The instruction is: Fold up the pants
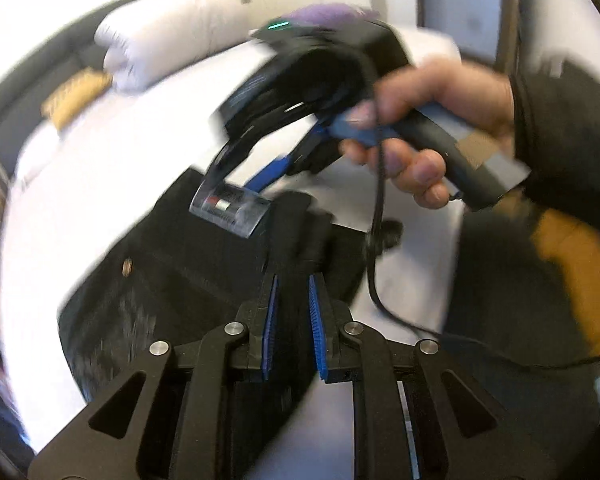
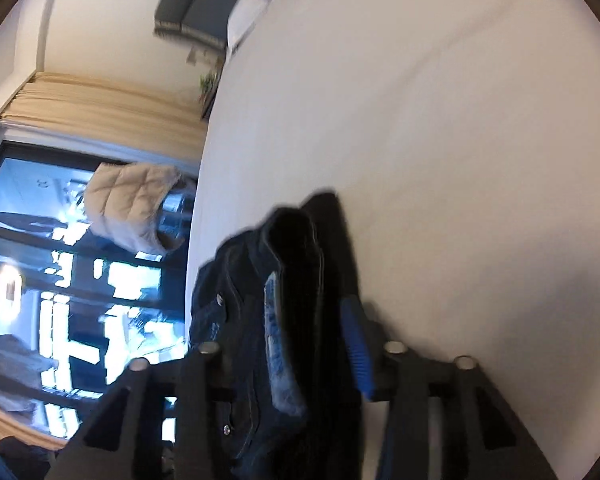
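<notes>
The dark pants point(image 1: 172, 280) lie bunched on the white bed point(image 1: 60, 208). My left gripper point(image 1: 292, 280) is shut on a fold of the pants, its blue pads close together with dark cloth between them. In the left wrist view the right gripper point(image 1: 260, 184) is held by a bare hand point(image 1: 428, 120) above the far edge of the pants. In the right wrist view my right gripper point(image 2: 312, 292) is shut on a thick bunch of the pants point(image 2: 292, 248), lifted above the white bed point(image 2: 440, 140). Rivets and seams show on the cloth.
White pillows point(image 1: 168, 36) and a yellow cushion point(image 1: 76, 92) lie at the head of the bed. A black cable point(image 1: 374, 264) hangs from the right gripper. A dark window point(image 2: 60, 280) and a beige quilted jacket point(image 2: 132, 200) are beside the bed.
</notes>
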